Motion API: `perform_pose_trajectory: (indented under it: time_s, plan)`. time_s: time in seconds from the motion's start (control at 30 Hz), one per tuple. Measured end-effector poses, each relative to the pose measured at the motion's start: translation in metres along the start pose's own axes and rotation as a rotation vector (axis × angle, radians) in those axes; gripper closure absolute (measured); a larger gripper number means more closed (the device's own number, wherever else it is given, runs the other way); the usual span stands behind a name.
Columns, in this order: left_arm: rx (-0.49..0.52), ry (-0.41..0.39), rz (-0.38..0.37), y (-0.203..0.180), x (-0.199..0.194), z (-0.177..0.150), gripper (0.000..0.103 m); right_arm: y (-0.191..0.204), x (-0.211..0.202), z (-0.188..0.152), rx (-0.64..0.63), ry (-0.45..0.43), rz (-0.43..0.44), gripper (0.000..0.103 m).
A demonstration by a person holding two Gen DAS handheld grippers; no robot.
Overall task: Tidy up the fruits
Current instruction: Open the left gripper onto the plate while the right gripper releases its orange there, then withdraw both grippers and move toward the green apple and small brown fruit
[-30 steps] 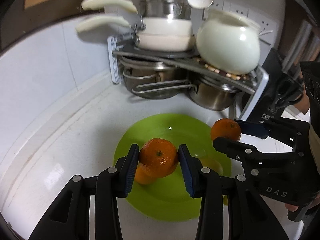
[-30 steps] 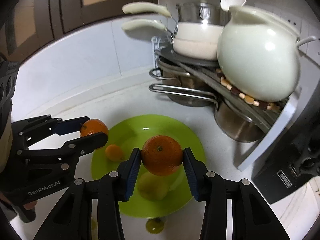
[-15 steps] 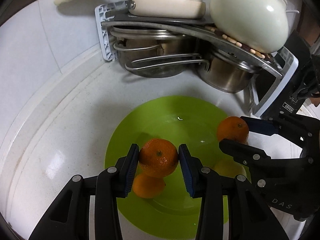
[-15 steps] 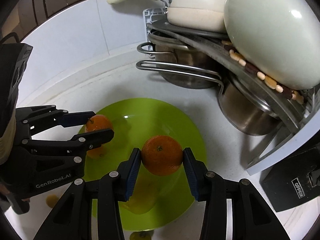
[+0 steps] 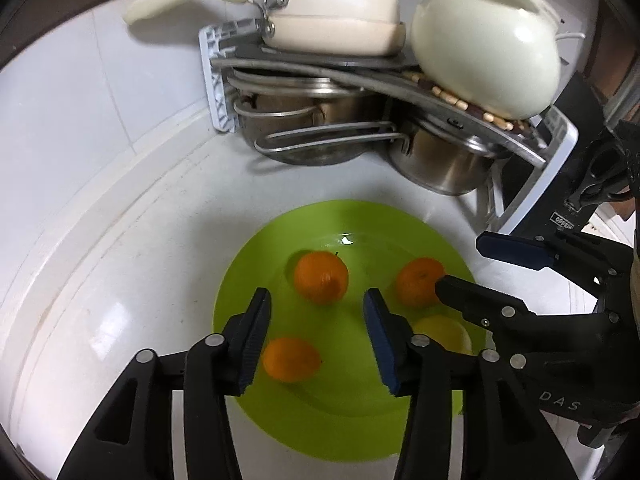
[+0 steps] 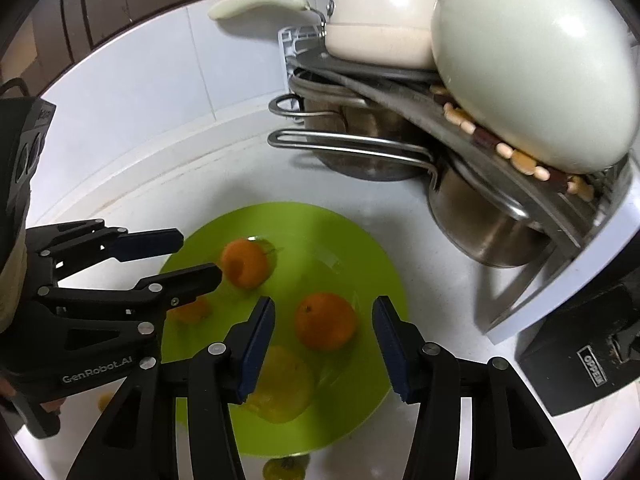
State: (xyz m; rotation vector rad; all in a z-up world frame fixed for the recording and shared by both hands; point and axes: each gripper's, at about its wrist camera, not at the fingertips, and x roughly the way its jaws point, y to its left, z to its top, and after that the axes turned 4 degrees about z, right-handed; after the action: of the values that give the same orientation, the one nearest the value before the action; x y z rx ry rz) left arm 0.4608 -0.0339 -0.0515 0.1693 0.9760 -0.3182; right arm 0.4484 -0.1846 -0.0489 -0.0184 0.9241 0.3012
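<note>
A green plate (image 5: 348,412) (image 6: 360,240) lies on the white counter. On it are two oranges: one (image 5: 321,277) (image 6: 245,263) just ahead of my left gripper (image 5: 316,336), the other (image 5: 418,282) (image 6: 325,321) between the fingers of my right gripper (image 6: 323,340). A smaller orange fruit (image 5: 291,359) (image 6: 188,308) and a yellow fruit (image 5: 442,334) (image 6: 280,388) also lie on the plate. Both grippers are open and empty, low over the plate. The right gripper shows in the left wrist view (image 5: 460,264), and the left gripper in the right wrist view (image 6: 196,256).
A dish rack (image 5: 224,80) with steel pots (image 5: 444,160), a cream pan (image 5: 332,20) and a white pot (image 5: 484,48) stands close behind the plate. A black box (image 6: 580,364) stands at right. Another yellow fruit (image 6: 284,468) lies on the counter before the plate.
Both grippers have lowered over the plate and opened. Each has let go of its orange, and both oranges now lie on the plate.
</note>
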Motion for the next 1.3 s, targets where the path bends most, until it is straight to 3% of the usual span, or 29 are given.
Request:
perform_pose_trajectory:
  time_s: [0.43, 0.57, 1.0, 1.3]
  plan:
    - [-0.042, -0.146, 0.114, -0.006, -0.089, -0.022, 0.025, 0.014, -0.066, -0.020, -0.032, -0.113, -0.014, 0.051]
    - [-0.053, -0.179, 0.131, -0.012, -0.114, -0.039, 0.018, 0.024, -0.088, -0.030, -0.041, -0.157, -0.027, 0.041]
    - [-0.085, -0.283, 0.165, -0.027, -0.183, -0.087, 0.006, 0.033, -0.151, -0.063, -0.036, -0.248, -0.052, 0.030]
    - [-0.167, -0.263, 0.182, -0.034, -0.194, -0.131, 0.005, 0.033, -0.165, -0.088, -0.033, -0.253, -0.046, 0.030]
